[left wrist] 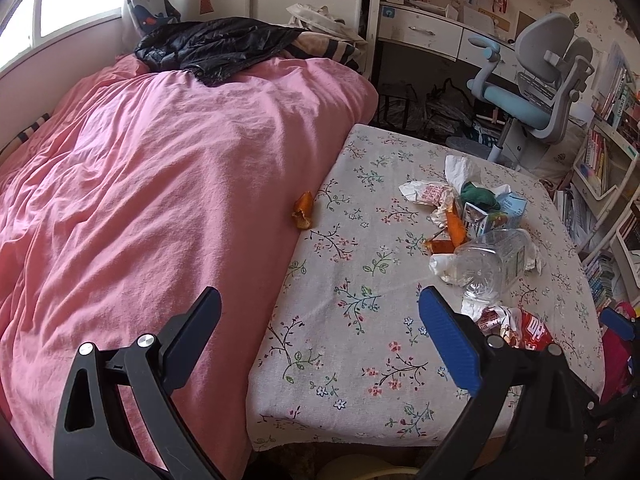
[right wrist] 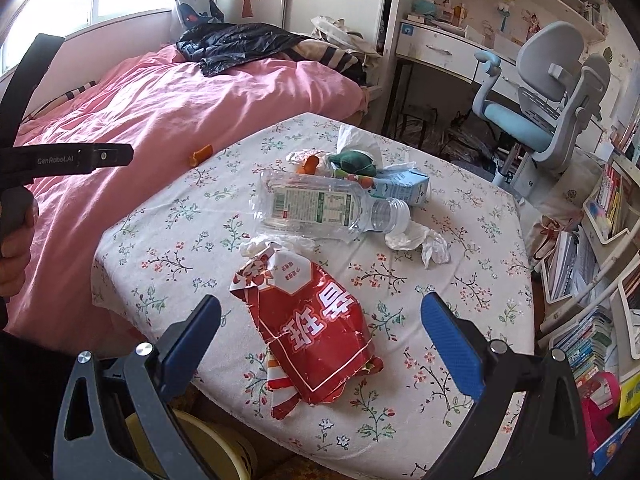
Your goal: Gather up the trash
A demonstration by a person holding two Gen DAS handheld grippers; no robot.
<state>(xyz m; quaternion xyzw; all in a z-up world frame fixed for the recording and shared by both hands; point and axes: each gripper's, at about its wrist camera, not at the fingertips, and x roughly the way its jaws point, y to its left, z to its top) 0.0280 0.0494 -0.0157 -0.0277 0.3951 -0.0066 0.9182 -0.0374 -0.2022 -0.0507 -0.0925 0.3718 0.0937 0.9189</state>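
A small table [right wrist: 168, 240] under a floral cloth sits tight against a bed with a pink quilt [left wrist: 140, 184], in a bedroom with a window at the far left. A black jacket [left wrist: 216, 46] lies heaped at the head of the bed. Beyond the table stands a white desk [right wrist: 436, 50] with shelves above it, and a grey-and-blue chair [right wrist: 536, 104] is pulled out before it. Book racks [right wrist: 600, 208] crowd the right side.

The trash is bunched toward the table's right half. A red snack bag [right wrist: 316, 332] lies nearest, flat and crumpled. Behind it a clear bottle [right wrist: 320, 208] lies on its side, uncapped, mouth to the right. White tissue [right wrist: 420, 242] lies just by that mouth. A blue carton [right wrist: 408, 188], a green wad [right wrist: 354, 162] and bits of orange peel [left wrist: 454, 226] pile up behind the bottle. One loose peel [left wrist: 304, 211] lies apart, right where quilt meets cloth.

The right gripper [right wrist: 320, 320] hangs over the red bag, tongs spread wide to either side of it, not touching. The left gripper [left wrist: 320, 312] hovers over bare cloth near the quilt's edge, tongs also spread, holding nothing. In the right view a hand [right wrist: 14, 256] grips the left tool's handle. A cream bin [right wrist: 224, 448] peeks out below the table's near edge.
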